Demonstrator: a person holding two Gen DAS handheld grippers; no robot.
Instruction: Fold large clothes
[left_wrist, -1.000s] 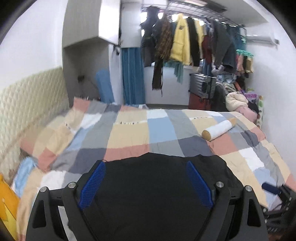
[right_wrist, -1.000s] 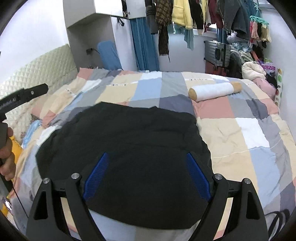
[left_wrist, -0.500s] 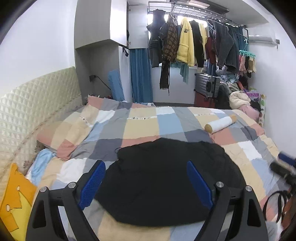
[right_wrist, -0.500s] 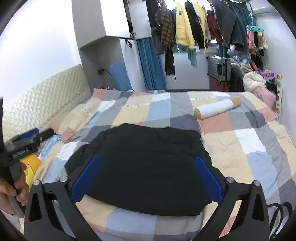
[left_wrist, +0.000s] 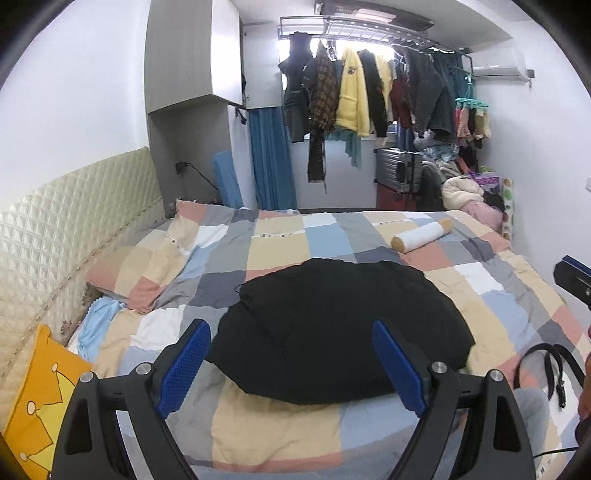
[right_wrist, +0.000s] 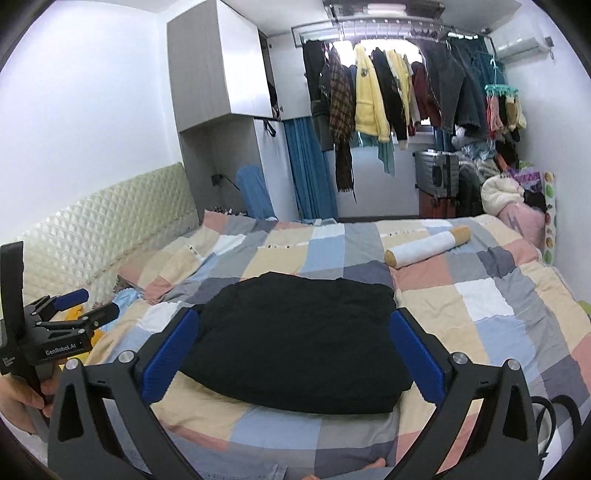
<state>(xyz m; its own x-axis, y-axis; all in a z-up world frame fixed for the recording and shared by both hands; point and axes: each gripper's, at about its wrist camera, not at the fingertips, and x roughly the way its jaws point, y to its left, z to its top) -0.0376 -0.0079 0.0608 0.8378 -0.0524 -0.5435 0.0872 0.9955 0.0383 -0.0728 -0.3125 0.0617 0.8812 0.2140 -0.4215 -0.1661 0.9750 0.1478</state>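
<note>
A black garment (left_wrist: 340, 325) (right_wrist: 299, 339) lies folded into a compact pad on the checked quilt (left_wrist: 280, 243) (right_wrist: 480, 295) of a bed. My left gripper (left_wrist: 291, 363) hovers in front of it, open, with nothing between its blue pads. My right gripper (right_wrist: 293, 354) stands open too, wide, back from the garment's near edge and holding nothing. In the right wrist view the left gripper (right_wrist: 86, 304) shows at the far left, held by a hand (right_wrist: 22, 398). The right gripper's tip (left_wrist: 572, 275) peeks in at the right edge of the left wrist view.
A white bolster (left_wrist: 421, 236) (right_wrist: 428, 247) lies at the far right of the bed. A padded headboard (left_wrist: 66, 236) runs along the left, a yellow cushion (left_wrist: 40, 398) beside it. Clothes hang on a rail (left_wrist: 369, 92) at the back. A black strap (left_wrist: 554, 365) rests near the bed's right corner.
Both grippers have pulled back and risen away from the black garment, which now lies free and whole in view on the quilt. The right gripper's jaws stand wider than a second ago.
</note>
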